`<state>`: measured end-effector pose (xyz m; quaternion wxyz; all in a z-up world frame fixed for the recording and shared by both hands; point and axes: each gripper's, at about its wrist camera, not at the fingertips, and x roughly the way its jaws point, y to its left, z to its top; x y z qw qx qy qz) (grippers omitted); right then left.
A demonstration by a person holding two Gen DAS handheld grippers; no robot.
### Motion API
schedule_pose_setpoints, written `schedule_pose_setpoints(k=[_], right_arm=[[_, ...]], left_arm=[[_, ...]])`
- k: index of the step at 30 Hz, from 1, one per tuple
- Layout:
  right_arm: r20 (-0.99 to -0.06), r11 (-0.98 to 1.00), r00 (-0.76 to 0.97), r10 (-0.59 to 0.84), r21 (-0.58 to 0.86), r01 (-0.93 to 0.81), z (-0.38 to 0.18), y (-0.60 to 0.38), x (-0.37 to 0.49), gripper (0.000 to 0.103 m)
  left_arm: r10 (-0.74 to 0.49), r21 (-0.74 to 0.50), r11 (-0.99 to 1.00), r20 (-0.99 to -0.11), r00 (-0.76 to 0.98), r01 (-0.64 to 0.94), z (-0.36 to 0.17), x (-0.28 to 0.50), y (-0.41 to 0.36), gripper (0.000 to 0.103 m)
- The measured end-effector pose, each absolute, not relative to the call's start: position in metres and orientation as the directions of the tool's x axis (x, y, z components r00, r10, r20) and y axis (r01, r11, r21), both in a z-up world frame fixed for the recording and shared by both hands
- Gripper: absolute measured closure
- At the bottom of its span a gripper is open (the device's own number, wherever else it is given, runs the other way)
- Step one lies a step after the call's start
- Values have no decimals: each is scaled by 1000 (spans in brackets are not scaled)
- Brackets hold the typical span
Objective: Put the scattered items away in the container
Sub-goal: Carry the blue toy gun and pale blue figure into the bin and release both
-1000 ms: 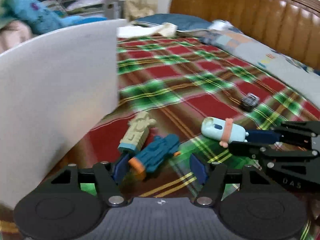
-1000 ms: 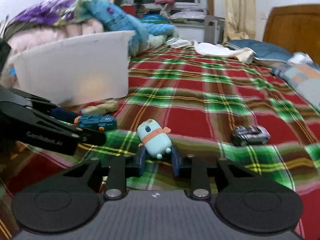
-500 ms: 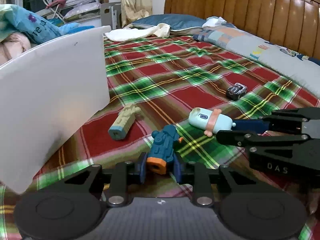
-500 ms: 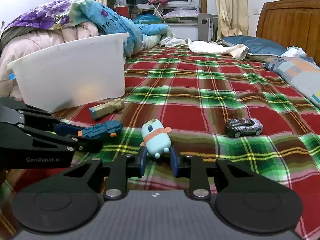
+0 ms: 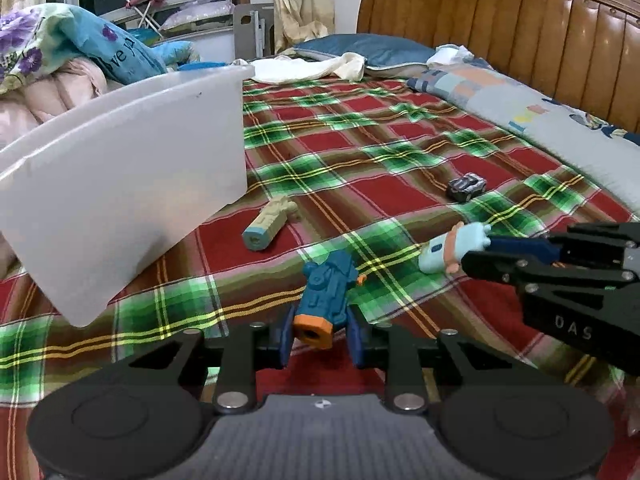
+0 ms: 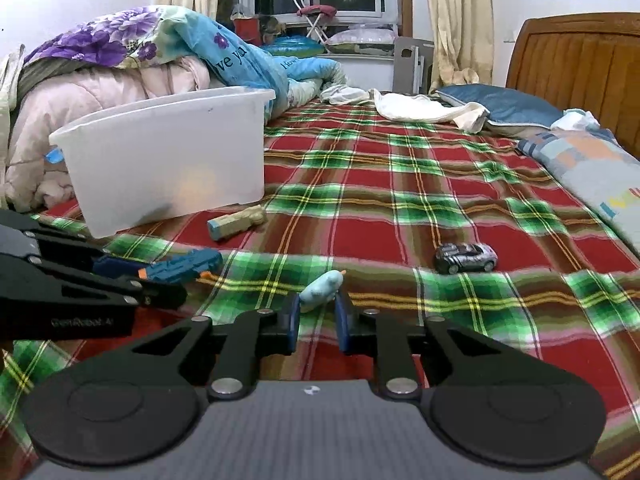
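My left gripper [image 5: 320, 320] is shut on a blue toy blaster [image 5: 326, 292] with an orange muzzle and holds it just above the plaid bedspread. My right gripper [image 6: 318, 308] is shut on a pale blue toy figure [image 6: 320, 290] with an orange scarf, which tips forward in the jaws. In the left wrist view that figure [image 5: 444, 250] shows at the right, in the right gripper [image 5: 478, 250]. The white plastic container [image 5: 120, 184] stands left of both. A beige toy [image 5: 268, 222] lies by its corner, and a grey toy car [image 5: 466, 188] sits further right.
The bed has a wooden headboard [image 5: 520, 32] at the right, with pillows [image 6: 500, 108] and a white cloth [image 6: 420, 108] at the far end. A heap of quilts [image 6: 120, 64] rises behind the container. Open plaid bedspread [image 6: 380, 200] lies between the toys and the pillows.
The left jaws closed on the blue blaster and drew it back and up off the bed. My right gripper also rose with the pale blue figure, which tilted over in its jaws.
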<state>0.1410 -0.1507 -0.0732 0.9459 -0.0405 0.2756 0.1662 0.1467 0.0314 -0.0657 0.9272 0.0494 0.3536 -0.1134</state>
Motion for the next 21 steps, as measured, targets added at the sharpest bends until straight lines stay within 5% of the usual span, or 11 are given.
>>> schedule_pose_setpoints(k=[7, 9, 11, 13, 18, 20, 21], right_arm=[[-562, 948, 783, 267, 8, -318, -78, -150, 132, 80], [-576, 953, 781, 242, -10, -303, -83, -147, 135, 69], [-577, 955, 786, 222, -32, -294, -91, -144, 141, 36], [-575, 956, 792, 204, -57, -288, -96, -141, 149, 29], [-582, 972, 790, 193, 6, -233, -101, -149, 165, 32], [-598, 971, 772, 215, 46, -235, -101, -151, 172, 57], [-604, 970, 767, 216, 44, -239, -101, -151, 174, 57]], left_arm=[[-184, 9, 967, -664, 724, 254, -60, 136, 27, 72], [-179, 12, 968, -670, 721, 252, -62, 136, 26, 72], [-178, 5, 969, -676, 715, 246, -63, 138, 26, 72], [-176, 0, 971, -678, 713, 240, -64, 139, 26, 72], [-176, -11, 973, -681, 711, 230, -65, 143, 27, 72], [-175, -13, 974, -681, 711, 227, -65, 144, 27, 72], [-176, -15, 974, -681, 711, 227, -64, 144, 28, 72]])
